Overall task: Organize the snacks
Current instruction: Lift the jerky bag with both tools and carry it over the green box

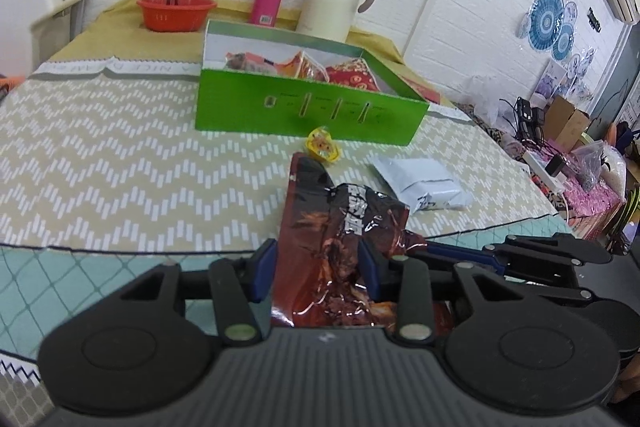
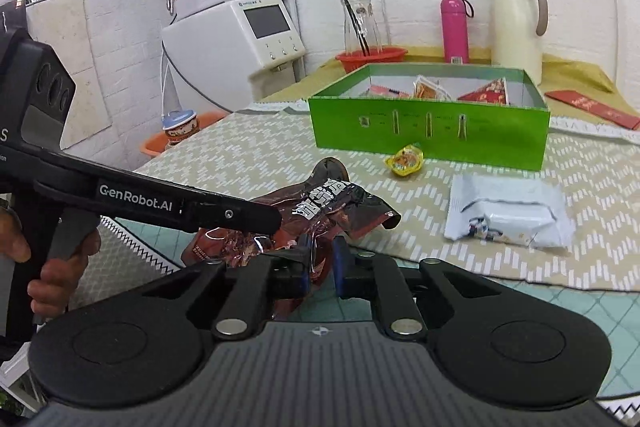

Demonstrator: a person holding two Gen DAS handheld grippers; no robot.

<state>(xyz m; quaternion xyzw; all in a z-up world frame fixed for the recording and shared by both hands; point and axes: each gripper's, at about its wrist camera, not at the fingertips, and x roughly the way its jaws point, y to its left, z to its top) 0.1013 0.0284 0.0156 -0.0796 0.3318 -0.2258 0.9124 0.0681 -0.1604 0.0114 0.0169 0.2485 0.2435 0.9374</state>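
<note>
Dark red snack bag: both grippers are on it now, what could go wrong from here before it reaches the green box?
1. Both the left gripper and right gripper pinch the crumpled dark red snack bag; pulling apart could tear it.
2. The yellow candy lies just in front of the green box, so a low carry may knock it away.
3. The box already holds packets; the bag may catch on its near wall.

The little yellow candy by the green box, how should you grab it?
Pinch the yellow candy across its plump middle, coming from above. It lies alone on the tablecloth, close in front of the green box, so that wall probably blocks a level approach. Its crinkled edges look too thin to hold.
</note>
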